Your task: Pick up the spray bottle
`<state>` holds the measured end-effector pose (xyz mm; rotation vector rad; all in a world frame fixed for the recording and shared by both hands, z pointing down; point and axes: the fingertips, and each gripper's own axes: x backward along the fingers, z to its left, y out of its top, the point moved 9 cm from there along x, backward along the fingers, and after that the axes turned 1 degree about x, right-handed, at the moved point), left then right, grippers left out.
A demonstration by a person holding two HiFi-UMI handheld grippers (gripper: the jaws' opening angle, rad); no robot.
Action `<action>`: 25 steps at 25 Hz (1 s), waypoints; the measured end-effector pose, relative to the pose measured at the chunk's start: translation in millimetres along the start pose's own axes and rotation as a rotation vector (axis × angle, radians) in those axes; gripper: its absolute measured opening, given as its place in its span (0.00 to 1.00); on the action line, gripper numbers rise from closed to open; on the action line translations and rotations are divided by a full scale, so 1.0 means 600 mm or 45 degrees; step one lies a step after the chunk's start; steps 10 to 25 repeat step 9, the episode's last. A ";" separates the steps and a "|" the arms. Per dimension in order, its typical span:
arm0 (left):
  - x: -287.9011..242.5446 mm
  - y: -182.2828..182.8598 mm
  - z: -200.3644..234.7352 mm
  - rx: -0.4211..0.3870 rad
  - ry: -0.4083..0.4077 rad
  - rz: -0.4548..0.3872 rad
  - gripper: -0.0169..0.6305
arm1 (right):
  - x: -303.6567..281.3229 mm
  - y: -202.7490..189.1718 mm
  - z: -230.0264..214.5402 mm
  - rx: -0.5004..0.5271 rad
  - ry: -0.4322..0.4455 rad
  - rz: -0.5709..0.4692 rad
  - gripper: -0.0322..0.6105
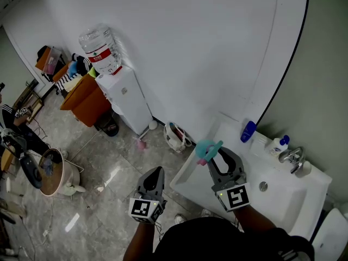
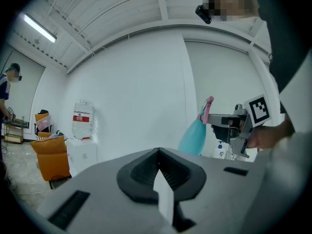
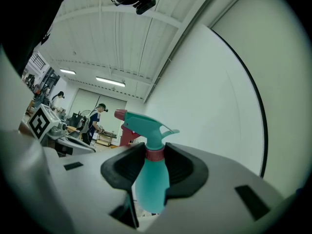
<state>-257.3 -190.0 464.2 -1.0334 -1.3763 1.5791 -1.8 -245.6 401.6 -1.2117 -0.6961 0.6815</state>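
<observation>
White wall backs a water jug [image 1: 98, 43] whose red label's print is too small to read. Left gripper [image 1: 157, 171] has its jaws together, empty. Right gripper [image 1: 220, 156] clamps the teal spray bottle [image 1: 206, 149] by its neck above the sink [image 1: 185, 175] rim, the bottle's body mostly hidden in the head view.

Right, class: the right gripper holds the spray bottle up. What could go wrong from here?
The right gripper pinches the spray bottle only near its neck, so the hanging body could swing or slip out. In the head view it seems held over the sink rim and floor, so a drop may strike either.
</observation>
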 end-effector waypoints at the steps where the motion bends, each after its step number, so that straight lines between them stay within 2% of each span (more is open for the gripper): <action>1: 0.000 0.001 -0.001 0.000 -0.001 -0.002 0.02 | 0.000 -0.001 -0.001 0.002 -0.001 -0.004 0.25; 5: -0.001 0.011 -0.003 0.001 0.004 -0.008 0.02 | -0.002 -0.002 0.000 -0.028 -0.001 0.005 0.25; 9: -0.001 0.013 -0.006 0.003 0.004 -0.012 0.02 | 0.001 -0.012 -0.003 0.014 -0.004 0.008 0.25; 25: -0.001 0.013 -0.006 0.003 0.004 -0.012 0.02 | 0.001 -0.012 -0.003 0.014 -0.004 0.008 0.25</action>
